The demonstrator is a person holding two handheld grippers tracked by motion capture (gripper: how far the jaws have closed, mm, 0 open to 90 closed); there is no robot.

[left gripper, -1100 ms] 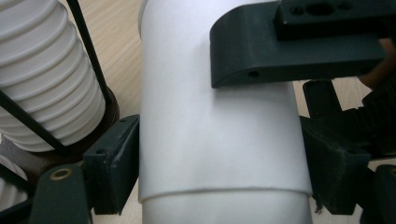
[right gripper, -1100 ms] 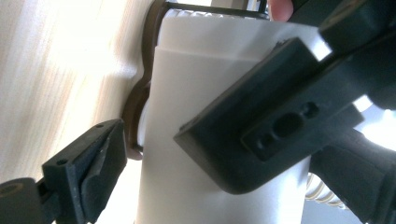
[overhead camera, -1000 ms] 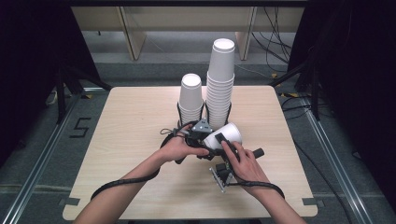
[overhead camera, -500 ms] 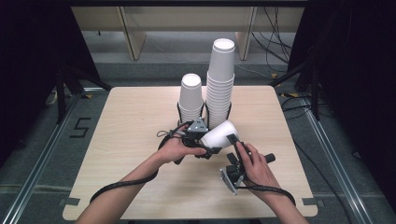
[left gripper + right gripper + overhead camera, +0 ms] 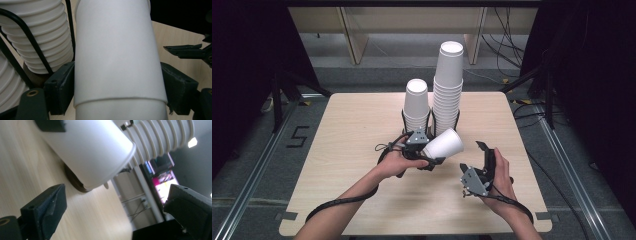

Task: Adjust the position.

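now the right gripper (image 5: pixel 479 162) has let go of the paper cup (image 5: pixel 443 144) and drawn back, jaws apart with nothing between them. the cup lies tilted, clamped between the left gripper (image 5: pixel 432 161) jaws, just beside the cup stacks (image 5: pixel 447 87); judged from this, the handover to the left side is complete.

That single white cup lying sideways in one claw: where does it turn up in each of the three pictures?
High view: the single cup lies sideways at table centre, in the left claw.
Left gripper view: cup at centre, pinched between both jaws.
Right gripper view: cup upper left, rim lower right.
Shared landmark: the tall cup stack.
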